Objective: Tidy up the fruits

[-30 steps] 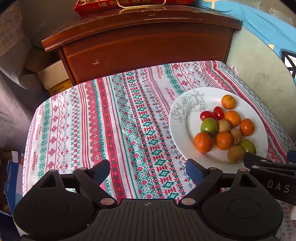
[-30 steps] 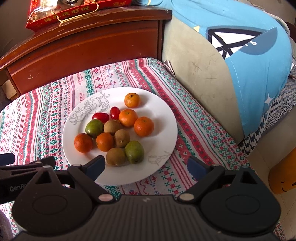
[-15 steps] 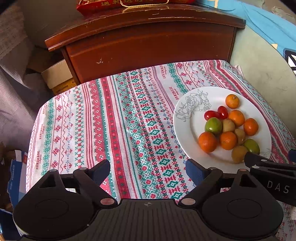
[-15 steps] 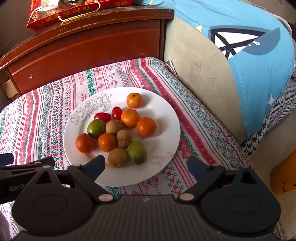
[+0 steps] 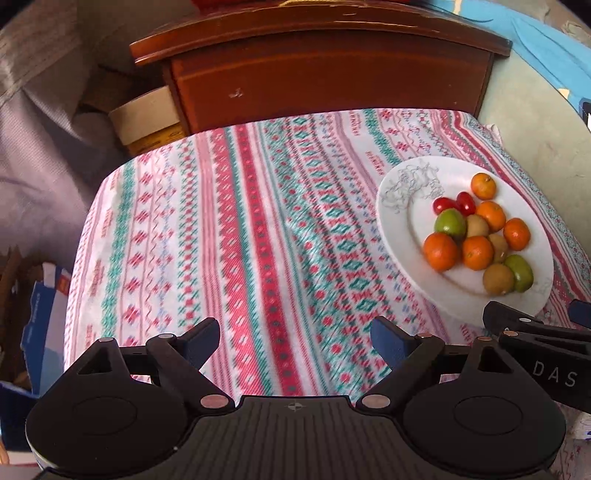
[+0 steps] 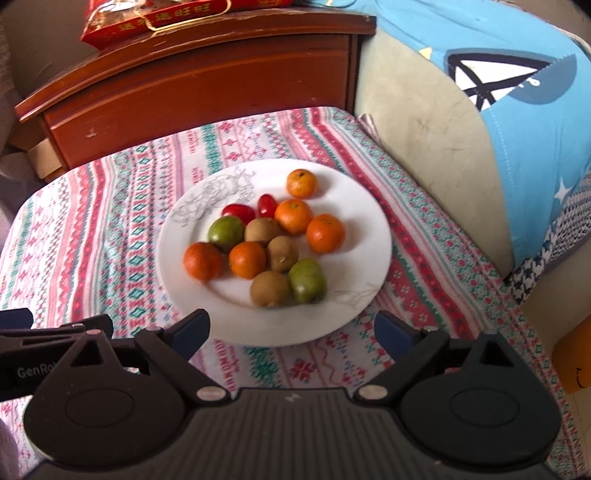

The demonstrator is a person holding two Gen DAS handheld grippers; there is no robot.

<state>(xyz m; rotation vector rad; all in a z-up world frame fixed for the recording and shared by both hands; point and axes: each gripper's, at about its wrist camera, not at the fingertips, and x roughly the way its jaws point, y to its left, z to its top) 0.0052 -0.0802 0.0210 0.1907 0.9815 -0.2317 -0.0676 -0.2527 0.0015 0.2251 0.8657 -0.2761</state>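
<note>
Both my tongs gape wide, empty. Plate point(image 6: 369, 236) of fruits point(image 6: 258, 240) sits just ahead of right tongs point(image 6: 291, 332), right of left tongs point(image 5: 293, 341). Wooden cabinet point(image 5: 325, 77) beyond bench point(image 5: 221, 221); path clear.

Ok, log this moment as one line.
phase: approach | left gripper: open, empty | right gripper: open, empty | fruits: all on white plate | striped tablecloth

The patterned tablecloth point(image 5: 236, 236) is smeared by motion blur in the left wrist view, its small lettering unreadable. The red gift box point(image 6: 155, 18) on the wooden cabinet point(image 6: 199, 85) is cut off by the top edge. An orange object point(image 6: 576, 362) is cropped at the right edge, unidentifiable.
</note>
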